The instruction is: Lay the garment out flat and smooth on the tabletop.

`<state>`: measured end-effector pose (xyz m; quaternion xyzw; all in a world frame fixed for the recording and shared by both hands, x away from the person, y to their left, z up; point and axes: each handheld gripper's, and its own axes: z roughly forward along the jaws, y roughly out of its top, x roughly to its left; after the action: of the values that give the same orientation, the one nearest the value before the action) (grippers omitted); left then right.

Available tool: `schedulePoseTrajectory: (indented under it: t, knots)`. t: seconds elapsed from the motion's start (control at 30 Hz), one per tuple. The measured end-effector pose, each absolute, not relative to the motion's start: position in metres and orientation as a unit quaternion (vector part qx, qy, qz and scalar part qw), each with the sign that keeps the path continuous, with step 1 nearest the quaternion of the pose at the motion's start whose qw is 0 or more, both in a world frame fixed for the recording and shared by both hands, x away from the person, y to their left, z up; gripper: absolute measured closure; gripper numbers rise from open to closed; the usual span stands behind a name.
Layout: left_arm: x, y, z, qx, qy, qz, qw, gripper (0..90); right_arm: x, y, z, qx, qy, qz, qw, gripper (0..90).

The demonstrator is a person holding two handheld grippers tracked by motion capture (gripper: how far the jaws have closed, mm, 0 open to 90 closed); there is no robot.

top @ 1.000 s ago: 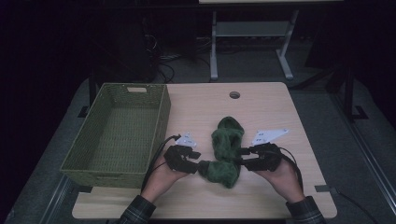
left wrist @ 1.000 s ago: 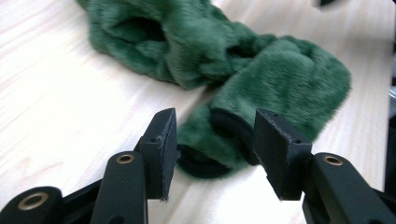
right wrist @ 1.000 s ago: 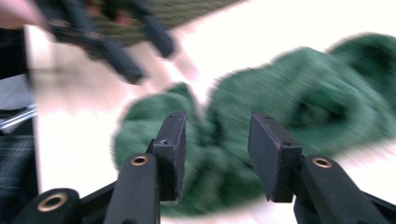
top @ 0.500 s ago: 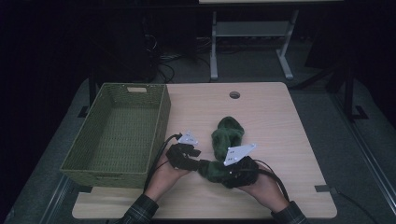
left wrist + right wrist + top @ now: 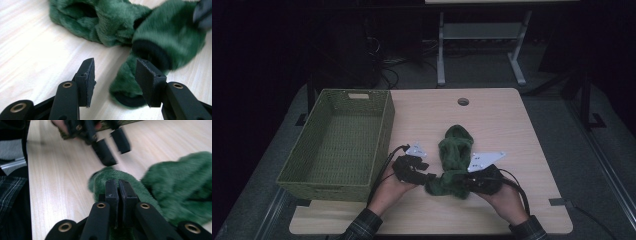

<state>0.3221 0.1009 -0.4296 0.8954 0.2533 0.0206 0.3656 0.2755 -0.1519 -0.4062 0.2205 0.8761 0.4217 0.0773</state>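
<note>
- we find a green plush garment [image 5: 454, 160] lying on the wooden table [image 5: 512, 125], centre to lower centre of the high view, with a green woven basket [image 5: 337, 140] well apart from it at the left of the frame.
- its long axis runs from the upper centre of the frame down toward the bottom edge; one rounded end points up-frame toward the table's cable hole [image 5: 463, 102], and the near end, bunched and folded, lies between the two grippers.
- right gripper [image 5: 472, 181]: in the right gripper view its jaws stand pressed together with green pile around them; they have just been closing. we judge them clamped on a fold of the garment's near end, though the cloth between the pads is thin and hard to see.
- left gripper [image 5: 115, 75]: jaws stand apart, holding nothing. in the left gripper view a dark-cuffed end of the garment [image 5: 130, 90] lies just beyond and partly between the tips, toward the lower right of that frame.
- deciding relation: the loose cuffed end lies just ahead of the left gripper, slightly right of its centreline, so the left hand is the nearer free hand for a second hold.
- we judge a short advance and closure would take it; the plush could slip from the pads.
</note>
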Motion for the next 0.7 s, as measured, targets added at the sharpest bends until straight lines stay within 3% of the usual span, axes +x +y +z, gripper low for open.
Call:
schedulePoseTrajectory:
  t: [0.27,0.57,0.7]
  knots:
    - [0.309,0.08,-0.44,0.909,0.219,-0.011,0.354,44.7,0.273,-0.177,-0.407,0.249,0.859,0.437,0.096,85.1]
    - [0.303,0.065,-0.453,0.928,0.202,-0.006,0.314,45.0,0.262,-0.214,-0.42,0.298,0.847,0.424,0.121,82.8]
    - [0.304,0.066,-0.453,0.928,0.2,-0.006,0.314,44.9,0.254,-0.232,-0.432,0.324,0.846,0.409,0.109,82.7]
